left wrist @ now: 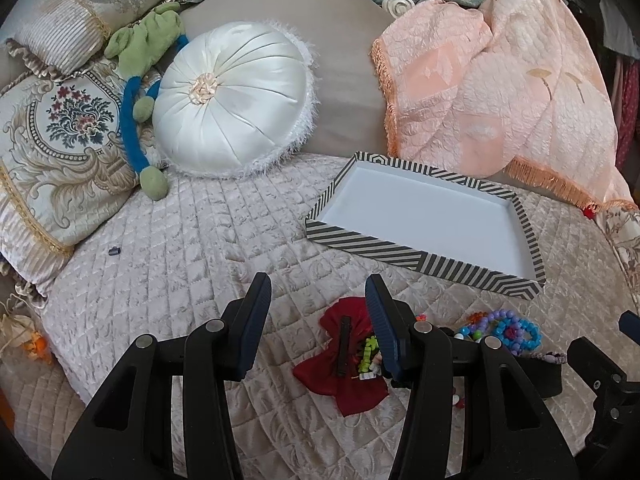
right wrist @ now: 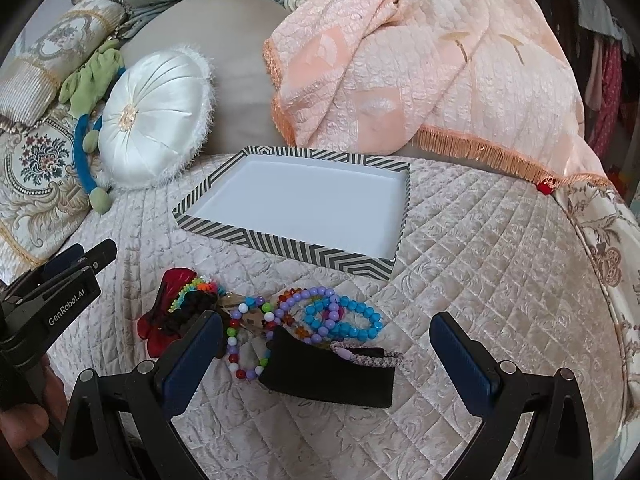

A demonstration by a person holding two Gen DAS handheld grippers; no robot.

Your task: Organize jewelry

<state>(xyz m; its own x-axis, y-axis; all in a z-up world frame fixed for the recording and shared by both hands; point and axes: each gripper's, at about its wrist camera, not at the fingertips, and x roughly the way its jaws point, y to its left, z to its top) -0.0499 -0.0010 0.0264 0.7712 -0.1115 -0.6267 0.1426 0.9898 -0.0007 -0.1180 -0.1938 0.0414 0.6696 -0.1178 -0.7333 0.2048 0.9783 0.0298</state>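
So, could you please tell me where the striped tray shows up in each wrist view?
Left wrist: the striped tray lies right of centre, beyond the left gripper.
Right wrist: striped tray sits mid-frame, beyond the bead bracelets.
Shared landmark: the round white cushion, left of the tray in both.

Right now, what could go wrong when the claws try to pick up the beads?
The bead bracelets lie tangled in one pile beside the black pouch, so the right claw, now open above them, might lift several at once and drop some.

The quilted bedspread is soft, so the beads may sink or roll away.

The striped tray has low walls, so a bracelet dropped near its edge could slip out.
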